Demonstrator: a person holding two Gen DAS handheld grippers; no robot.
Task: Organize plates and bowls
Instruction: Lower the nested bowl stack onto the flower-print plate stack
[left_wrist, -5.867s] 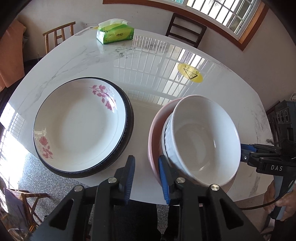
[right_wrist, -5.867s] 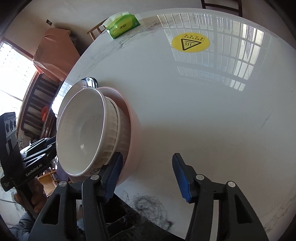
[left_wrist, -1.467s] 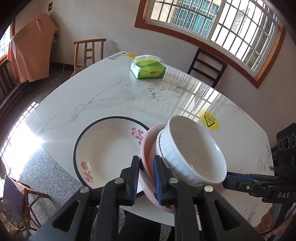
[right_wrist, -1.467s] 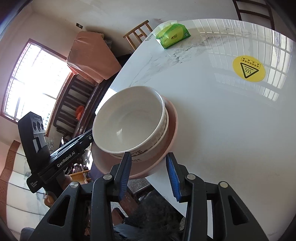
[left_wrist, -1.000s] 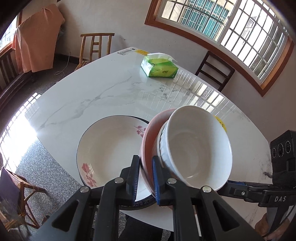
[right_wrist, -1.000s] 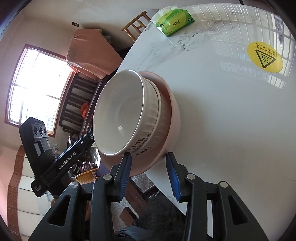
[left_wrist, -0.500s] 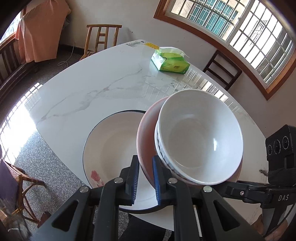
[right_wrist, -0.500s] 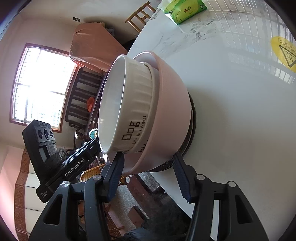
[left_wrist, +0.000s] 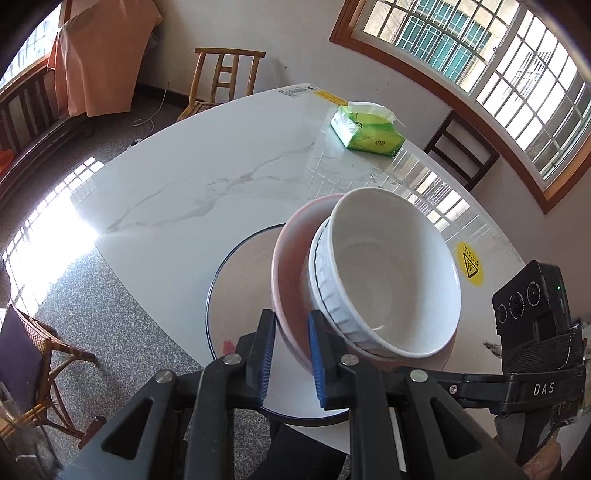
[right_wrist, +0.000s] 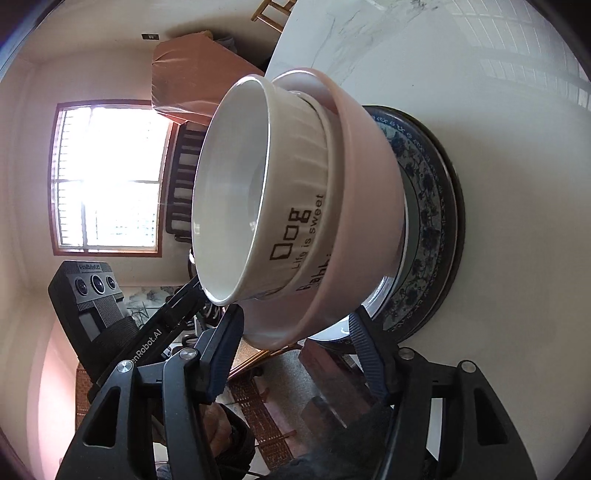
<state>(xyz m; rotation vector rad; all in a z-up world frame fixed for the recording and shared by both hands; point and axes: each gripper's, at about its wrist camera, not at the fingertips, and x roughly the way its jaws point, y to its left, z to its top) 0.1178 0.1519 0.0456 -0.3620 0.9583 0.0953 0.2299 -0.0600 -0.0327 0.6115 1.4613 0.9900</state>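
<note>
While my left gripper (left_wrist: 290, 350) pinches the pink bowl's (left_wrist: 291, 258) rim at lower centre, the white bowl (left_wrist: 384, 273) nests inside it, tilted over the dark-rimmed plate (left_wrist: 236, 280) on the marble table (left_wrist: 207, 184). My right gripper (right_wrist: 295, 354) spreads wide around the pink bowl's base, gripping nothing.

Left gripper (left_wrist: 290, 354) clamped — right gripper (right_wrist: 295, 354) fingers spread.

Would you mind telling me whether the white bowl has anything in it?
Empty. The left wrist view looks into the white bowl nested in the pink bowl; its inside shows only bare glaze.
</note>
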